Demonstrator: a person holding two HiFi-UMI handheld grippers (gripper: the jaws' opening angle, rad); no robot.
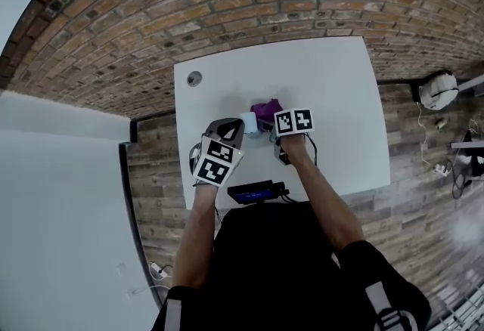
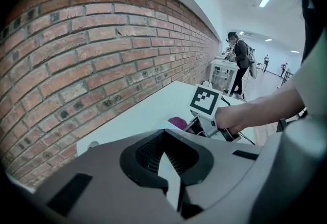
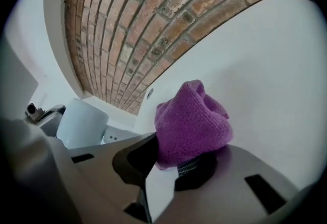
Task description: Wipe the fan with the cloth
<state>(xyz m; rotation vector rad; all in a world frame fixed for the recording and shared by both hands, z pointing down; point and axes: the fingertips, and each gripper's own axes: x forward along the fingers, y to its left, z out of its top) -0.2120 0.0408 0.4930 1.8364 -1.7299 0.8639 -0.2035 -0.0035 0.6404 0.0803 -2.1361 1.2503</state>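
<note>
Fan point(image 1: 249, 123): a small pale body with rounded sides that stands on the white table point(image 1: 333, 95), at about 1 o'clock from the left gripper point(image 1: 229, 133) in the head view. In the right gripper view it sits at 9 o'clock from the cloth point(image 3: 191, 120), close by but not touching it. It looks like light plastic, so a firm wipe could slide or tip it. I judge it should be steadied low on its body, away from any grille or blades, which no view shows.

The purple cloth is a thick knitted or terry rag, soft and limp. It will fold round curves and carries almost no weight. The right gripper point(image 3: 173, 166) has its jaws clamped on the cloth's lower edge, and the rest stands up in a bunched peak above them. That loose peak is probably the part to press against the fan.

The left gripper's jaws are drawn together. I cannot make out anything held in them, only a pale sliver in the gap. Whether they touch the fan cannot be told.
</note>
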